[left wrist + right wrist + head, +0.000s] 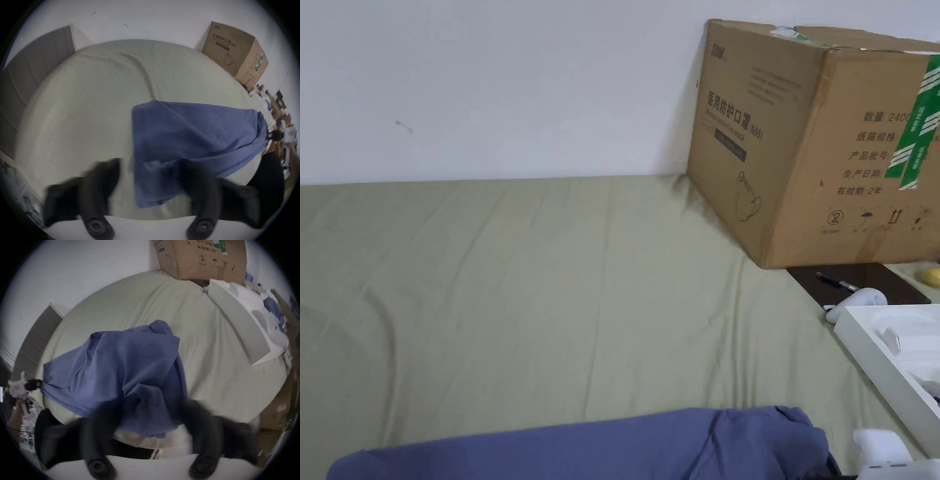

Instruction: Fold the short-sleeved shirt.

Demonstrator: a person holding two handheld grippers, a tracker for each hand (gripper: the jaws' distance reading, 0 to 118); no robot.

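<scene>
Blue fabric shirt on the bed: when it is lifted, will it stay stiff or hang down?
Probably floppy: the blue fabric shirt drapes in soft folds over the green bedsheet and gathers to a point at the left gripper. It seems light, being thin cloth. Loose parts would likely sag, not roll.

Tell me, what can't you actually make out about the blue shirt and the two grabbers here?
- Shirt, head view: the bottom edge cuts off most of it.
- Left gripper, left gripper view: motion blur hides whether its jaws press the cloth.
- Right gripper, right gripper view: blurred, bunched cloth covers the gap.
- Sleeves and collar: lost in folds.
</scene>
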